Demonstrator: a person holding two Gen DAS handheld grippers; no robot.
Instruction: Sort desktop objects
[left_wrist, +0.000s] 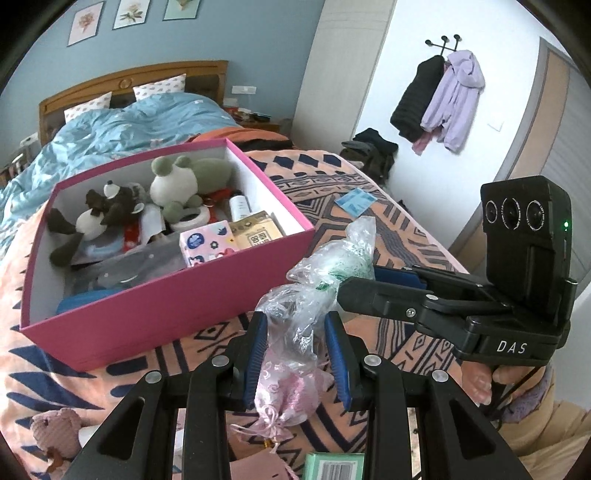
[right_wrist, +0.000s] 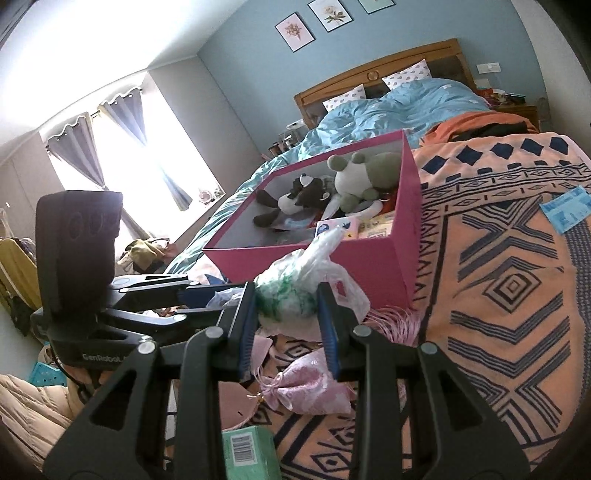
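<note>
Crinkled clear plastic bag (left_wrist: 299, 314), both tools clamping

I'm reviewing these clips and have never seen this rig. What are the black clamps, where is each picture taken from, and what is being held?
There is no robot: a person holds a hand tool in each hand, each ending in a two-fingered claw with blue pads. A camera on each tool looks forward along its fingers, so each picture shows its own claw at the bottom and the other tool off to the side.

Both claws grip one crumpled clear plastic bag: the left claw pinches one end, the right claw the end with green print.

On the patterned blanket sit a pink box full of plush toys and small items, a pink pouch, a green carton and a blue packet.
</note>
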